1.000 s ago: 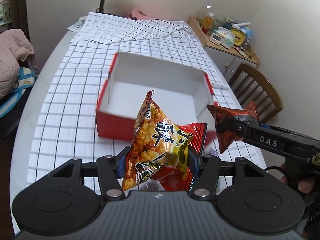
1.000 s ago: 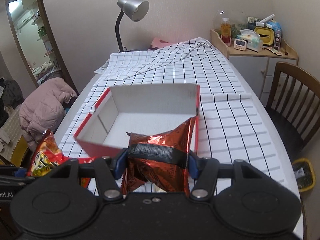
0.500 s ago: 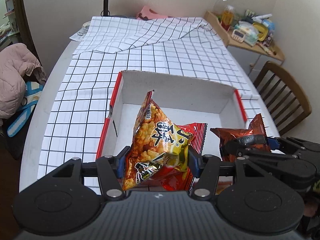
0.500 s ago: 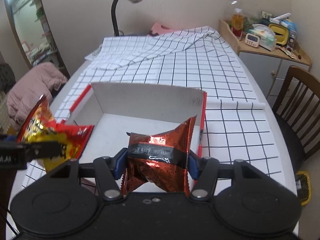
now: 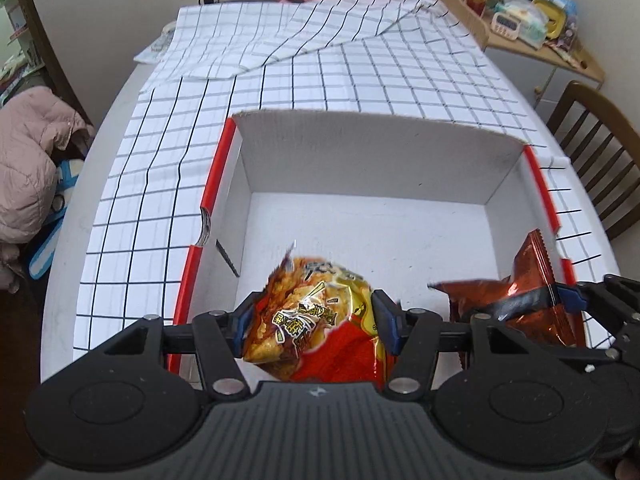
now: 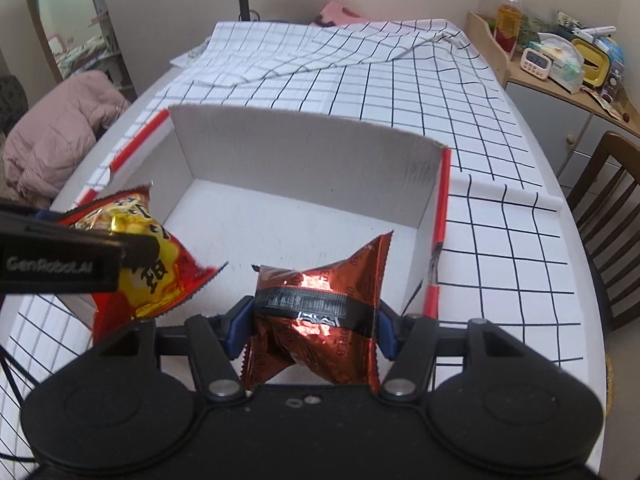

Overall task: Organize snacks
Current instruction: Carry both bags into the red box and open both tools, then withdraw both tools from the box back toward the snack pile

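Left wrist view: The left gripper (image 5: 314,318) is clamped on a yellow-and-red snack bag (image 5: 316,320), its blue pads pressed into both sides of the bag. The bag hangs over the near left part of the open box (image 5: 376,160), a white-walled carton with red edges that rests on the checked tablecloth (image 5: 360,68). No snack lies on the box floor. At the right, the right gripper (image 5: 560,298) grips a copper foil bag (image 5: 528,280) close to the right wall of the box.

Right wrist view: The right gripper (image 6: 316,316) is closed on the copper foil bag (image 6: 320,312), pinching it across its dark band. The bag is held over the near right part of the box (image 6: 304,156); whether it touches the floor cannot be told. The left gripper (image 6: 120,254) enters from the left with the yellow-and-red snack bag (image 6: 152,272), which hangs over the near left corner.

Hazards, as judged:
- The yellow-and-red bag sits near the left rim. A release from this position could drop it across the wall or outside the carton.
- The copper bag is near the right wall. A snag on that wall could shift the light carton on the cloth.
- Both grippers work close together. A simultaneous descent could bring the tools or bags into contact.
- Inflated foil is slippery and crushable. Excess clamp force could burst a bag.
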`<state>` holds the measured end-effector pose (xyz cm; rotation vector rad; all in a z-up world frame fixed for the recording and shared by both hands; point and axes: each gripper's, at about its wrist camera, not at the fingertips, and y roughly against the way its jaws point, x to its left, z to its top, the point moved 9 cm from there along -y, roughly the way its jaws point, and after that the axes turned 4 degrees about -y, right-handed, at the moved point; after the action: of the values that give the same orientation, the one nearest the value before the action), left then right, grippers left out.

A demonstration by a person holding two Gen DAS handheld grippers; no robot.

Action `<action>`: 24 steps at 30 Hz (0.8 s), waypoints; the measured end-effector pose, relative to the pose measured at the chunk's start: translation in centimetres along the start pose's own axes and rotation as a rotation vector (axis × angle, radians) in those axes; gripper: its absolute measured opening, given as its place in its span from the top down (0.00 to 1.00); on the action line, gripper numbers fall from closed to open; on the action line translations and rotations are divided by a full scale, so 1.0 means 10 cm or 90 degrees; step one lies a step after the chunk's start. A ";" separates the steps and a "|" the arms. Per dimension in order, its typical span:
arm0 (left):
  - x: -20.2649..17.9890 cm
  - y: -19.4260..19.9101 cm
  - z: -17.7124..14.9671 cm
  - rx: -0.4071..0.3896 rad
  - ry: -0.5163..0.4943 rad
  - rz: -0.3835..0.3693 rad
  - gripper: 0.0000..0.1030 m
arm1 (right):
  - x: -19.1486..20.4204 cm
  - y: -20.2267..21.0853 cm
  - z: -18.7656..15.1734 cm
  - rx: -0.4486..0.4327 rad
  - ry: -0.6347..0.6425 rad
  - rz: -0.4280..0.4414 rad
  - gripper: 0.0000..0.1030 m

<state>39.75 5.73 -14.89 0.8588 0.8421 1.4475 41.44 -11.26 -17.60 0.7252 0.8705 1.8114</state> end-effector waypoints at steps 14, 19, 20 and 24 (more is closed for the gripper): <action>0.08 0.04 -0.09 -0.006 0.020 0.004 0.39 | -0.05 0.10 0.01 -0.016 -0.004 0.020 0.41; 0.10 0.24 -0.16 -0.031 0.029 -0.011 0.39 | -0.07 0.32 0.02 -0.041 -0.024 0.049 0.04; 0.09 0.29 -0.17 -0.038 0.028 -0.016 0.37 | -0.07 0.37 0.01 -0.046 -0.027 0.053 0.04; 0.07 0.55 -0.24 -0.075 0.024 -0.030 0.29 | -0.05 0.59 -0.02 -0.066 -0.026 0.065 0.01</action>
<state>35.02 6.18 -11.15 0.7211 0.7918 1.4600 38.45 -13.40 -12.96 0.7483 0.7191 1.9103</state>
